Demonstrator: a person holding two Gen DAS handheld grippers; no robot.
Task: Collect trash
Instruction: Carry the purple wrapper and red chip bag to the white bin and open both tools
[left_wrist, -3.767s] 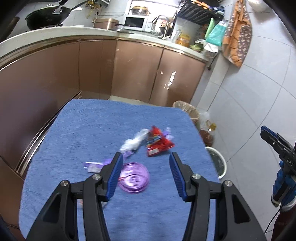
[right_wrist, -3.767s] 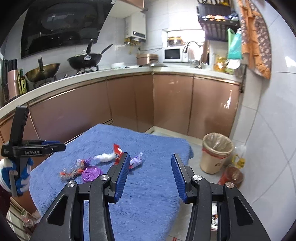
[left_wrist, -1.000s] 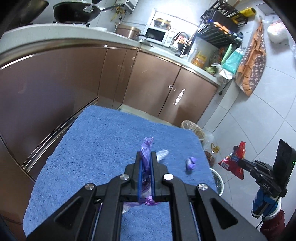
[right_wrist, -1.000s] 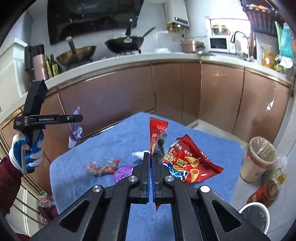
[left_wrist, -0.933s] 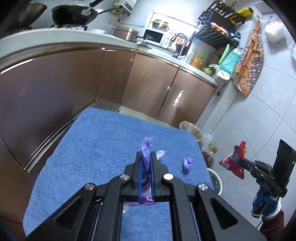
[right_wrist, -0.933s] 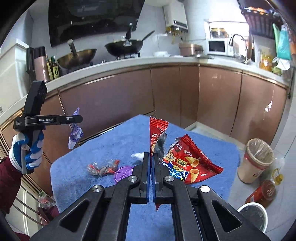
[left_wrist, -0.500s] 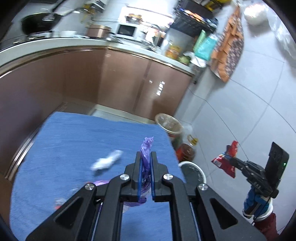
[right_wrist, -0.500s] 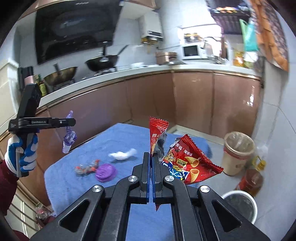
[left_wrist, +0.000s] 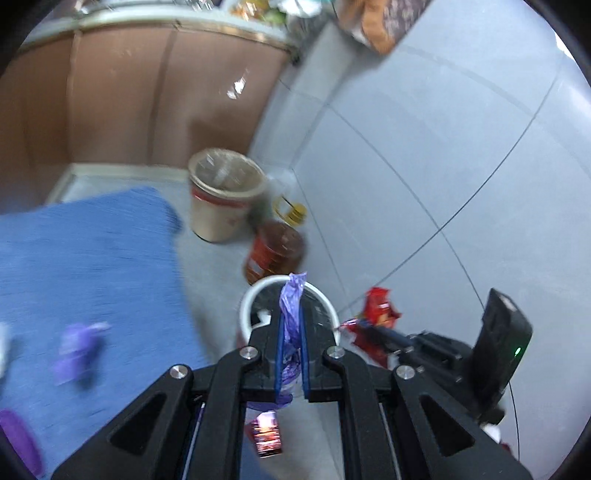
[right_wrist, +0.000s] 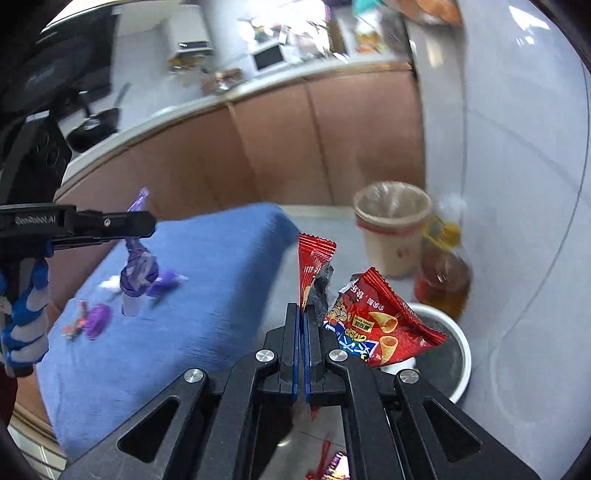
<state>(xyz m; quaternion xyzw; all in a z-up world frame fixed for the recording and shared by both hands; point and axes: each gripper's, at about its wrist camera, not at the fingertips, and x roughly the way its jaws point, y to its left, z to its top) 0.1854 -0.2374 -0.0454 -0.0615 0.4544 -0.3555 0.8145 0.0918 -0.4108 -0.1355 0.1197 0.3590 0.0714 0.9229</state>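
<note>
Pinching a crumpled purple plastic wrapper (left_wrist: 291, 325), the left gripper (left_wrist: 290, 354) hangs over the white round bin (left_wrist: 248, 306) while the right gripper (right_wrist: 303, 354) clamps a torn red snack bag (right_wrist: 373, 325).

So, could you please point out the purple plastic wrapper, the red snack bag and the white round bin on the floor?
purple plastic wrapper (left_wrist: 292, 295): left wrist view, its twisted upper end.
red snack bag (right_wrist: 380, 326): right wrist view, its printed front.
white round bin (right_wrist: 463, 363): right wrist view, its right rim.

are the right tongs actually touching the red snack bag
Touching. In the right wrist view the right tongs are shut on the red snack bag, its torn edge pinched between the blue pads while the rest hangs out to the side.
</note>
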